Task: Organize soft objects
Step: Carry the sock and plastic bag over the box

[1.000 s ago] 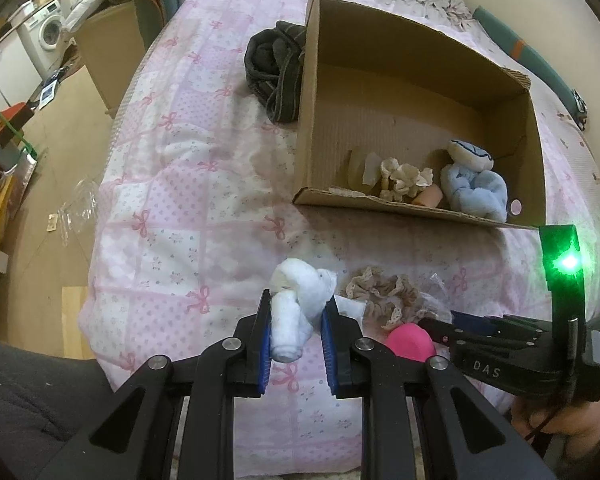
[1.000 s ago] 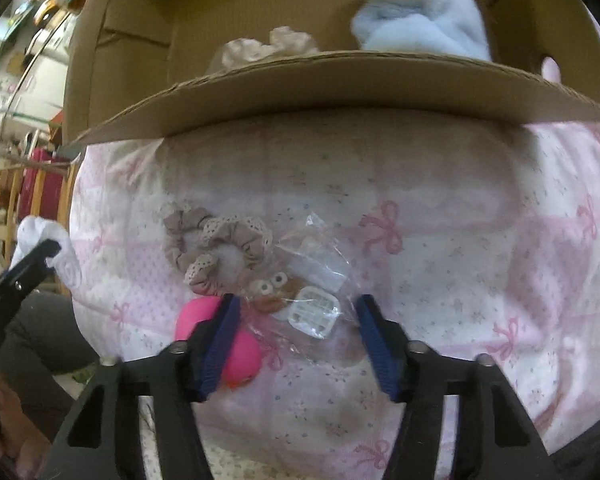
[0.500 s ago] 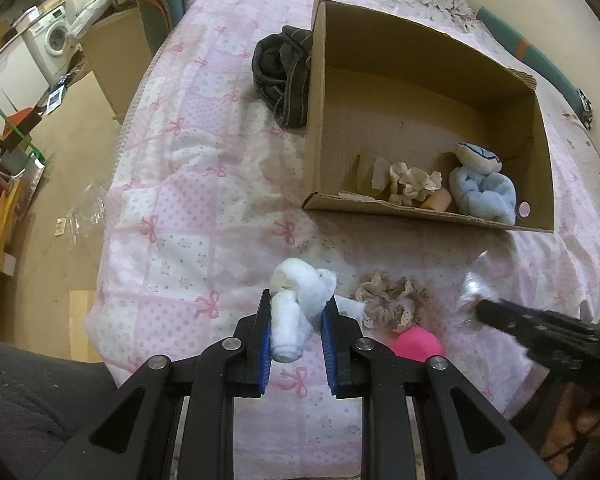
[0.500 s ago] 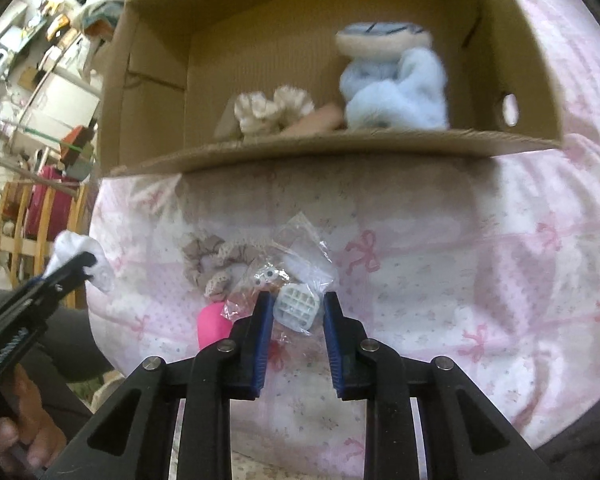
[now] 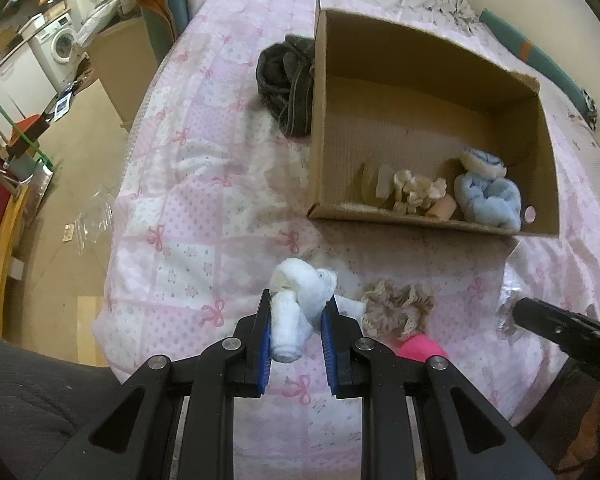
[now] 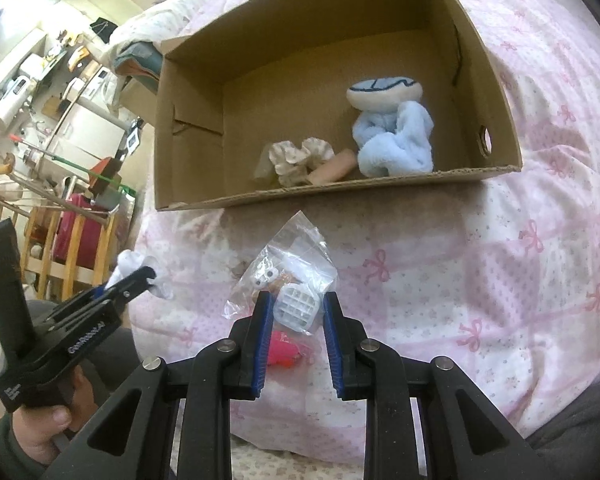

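My left gripper is shut on a white fluffy soft toy and holds it above the pink bedspread. My right gripper is shut on a clear plastic bag with a small white item inside, lifted above the bed in front of the cardboard box. The box holds a light blue plush, a cream scrunchie and a peach roll. A beige lace scrunchie and a pink object lie on the bed beside my left gripper.
A dark grey bundle of cloth lies against the box's left wall. The bed edge drops to the floor on the left. Furniture and a washing machine stand further left.
My right gripper closed on the plastic bag and lifted it off the bed, rising so the box interior shows. My left gripper kept its hold on the white toy and rose slightly.
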`<state>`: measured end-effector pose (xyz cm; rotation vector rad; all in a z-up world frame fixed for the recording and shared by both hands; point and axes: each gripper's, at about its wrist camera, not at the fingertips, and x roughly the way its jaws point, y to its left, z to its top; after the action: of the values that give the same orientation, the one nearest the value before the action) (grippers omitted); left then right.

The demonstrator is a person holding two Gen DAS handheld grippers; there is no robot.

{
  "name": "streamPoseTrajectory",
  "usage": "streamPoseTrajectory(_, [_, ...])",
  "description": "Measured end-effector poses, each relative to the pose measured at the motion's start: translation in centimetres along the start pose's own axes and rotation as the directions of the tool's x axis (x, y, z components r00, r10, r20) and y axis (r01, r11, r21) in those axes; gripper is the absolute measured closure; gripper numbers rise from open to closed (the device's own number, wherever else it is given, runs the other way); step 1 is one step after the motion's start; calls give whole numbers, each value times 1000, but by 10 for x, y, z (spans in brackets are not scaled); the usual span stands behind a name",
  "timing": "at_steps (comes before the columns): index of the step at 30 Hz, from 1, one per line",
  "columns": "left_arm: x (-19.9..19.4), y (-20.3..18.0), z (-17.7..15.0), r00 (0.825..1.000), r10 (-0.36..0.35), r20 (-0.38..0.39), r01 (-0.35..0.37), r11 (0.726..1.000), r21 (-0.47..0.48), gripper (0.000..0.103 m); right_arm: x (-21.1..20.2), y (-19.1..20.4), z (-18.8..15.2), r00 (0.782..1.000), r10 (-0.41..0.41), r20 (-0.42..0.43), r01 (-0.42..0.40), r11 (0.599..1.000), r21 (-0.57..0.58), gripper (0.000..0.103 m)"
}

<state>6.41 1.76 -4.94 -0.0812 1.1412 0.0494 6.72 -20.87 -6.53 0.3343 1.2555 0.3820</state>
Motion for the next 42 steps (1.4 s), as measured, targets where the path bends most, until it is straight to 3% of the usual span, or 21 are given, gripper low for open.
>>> streamPoseTrajectory(18, [-47, -29, 77, 987, -27, 160, 18, 998, 59, 84, -67, 19, 56, 977, 71, 203, -55, 995, -82, 76])
streamPoseTrajectory(28, [-19, -41, 123, 978, -1, 207, -20, 995, 101, 84, -49, 1, 92, 965, 44, 257, -32, 998, -49, 76])
streamPoseTrajectory(32, [-1, -44, 126, 977, -22, 211, -1, 994, 108, 84, -33, -13, 96, 968, 30, 247, -26, 1000, -17, 76])
streamPoseTrajectory(35, [21, -54, 121, 978, -19, 210, -21, 982, 186, 84, -21, -18, 91, 974, 10, 225, -9, 1000, -7, 76])
streamPoseTrajectory(39, [39, -55, 119, 985, -65, 159, 39, 986, 162, 84, -8, -18, 90, 980, -21, 200, 27, 999, -26, 76])
streamPoseTrajectory(42, [45, -61, 116, 987, -58, 149, 31, 983, 181, 84, -2, -19, 91, 981, -39, 192, 46, 999, -28, 76])
